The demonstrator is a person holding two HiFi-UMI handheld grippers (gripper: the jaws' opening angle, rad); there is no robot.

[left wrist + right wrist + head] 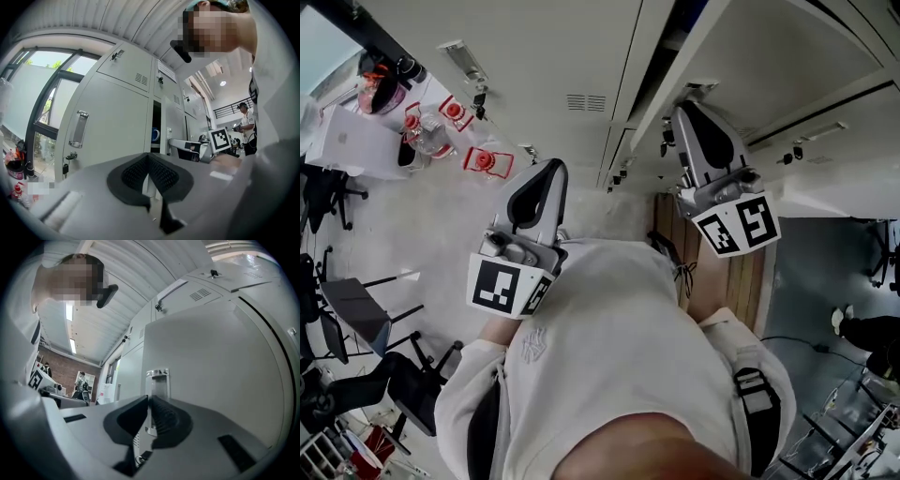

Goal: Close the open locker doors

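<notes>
A: Entry, left tongs (149, 163): what state?

B: Jaws were pressed together, pads meeting at the tip, with nothing between them. They were raised toward the locker bank.

A: What lay ahead of them?

B: Ahead and to their left stood a closed locker door (112, 126) with an upright pull handle (78, 129) and a bunch of keys (70, 157) hanging below it. Just to the right of the tip line was a dark open compartment (156, 117), with a blue object (155, 135) on its shelf. I could not identify that object further.

A: Right tongs (148, 401)?

B: Also closed on nothing, pads together. They pointed at the flat grey face of the open locker door (215, 362), which filled the view ahead and to their right. Its recessed handle (157, 380) sat directly behind the tips. The door's free edge ran just to the left of the tips, and more lockers receded beyond it.

A: Contact with the door?

B: I could not tell; the tips were near the handle. In the head view both tongs were held up, well apart from each other, the right one beside the door edge.
</notes>
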